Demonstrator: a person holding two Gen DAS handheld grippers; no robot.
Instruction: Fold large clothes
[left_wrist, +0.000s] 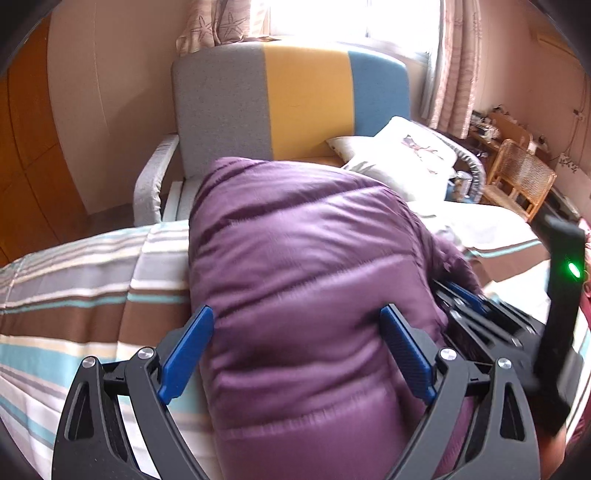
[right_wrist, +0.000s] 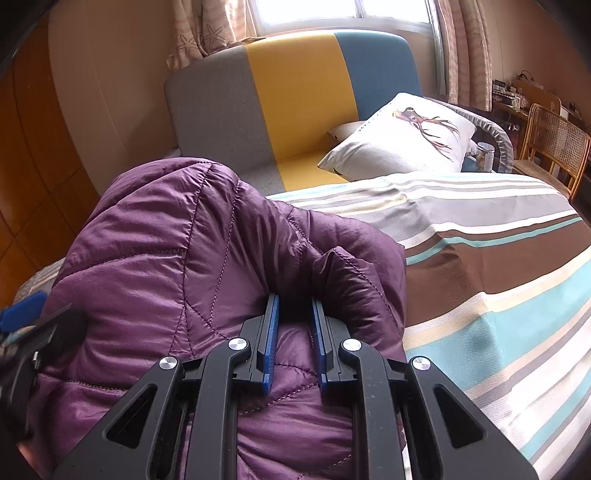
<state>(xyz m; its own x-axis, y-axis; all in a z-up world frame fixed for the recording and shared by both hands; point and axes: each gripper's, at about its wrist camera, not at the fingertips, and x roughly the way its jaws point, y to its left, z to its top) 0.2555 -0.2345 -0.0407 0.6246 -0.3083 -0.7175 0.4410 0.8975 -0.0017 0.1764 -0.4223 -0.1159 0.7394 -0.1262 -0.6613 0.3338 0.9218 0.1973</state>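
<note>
Right tool (right_wrist: 293, 306) pinches a fold of the purple jacket (right_wrist: 166, 251) on the bed (right_wrist: 498, 258); left tool (left_wrist: 297, 321) gapes wide over the jacket, gripping nothing.

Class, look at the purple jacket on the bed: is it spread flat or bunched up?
Bunched up. The purple jacket rises in a puffy heap above the striped bedspread, its fabric creased and doubled over itself.

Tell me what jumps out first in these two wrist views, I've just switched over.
The puffy purple quilted jacket dominates both views, heaped on the striped bedspread. The right tool is shut on a fold of it, while the left tool stands wide open around the jacket's bulk. Behind, a grey, yellow and blue headboard and a white deer-print pillow sit under the bright window.
</note>
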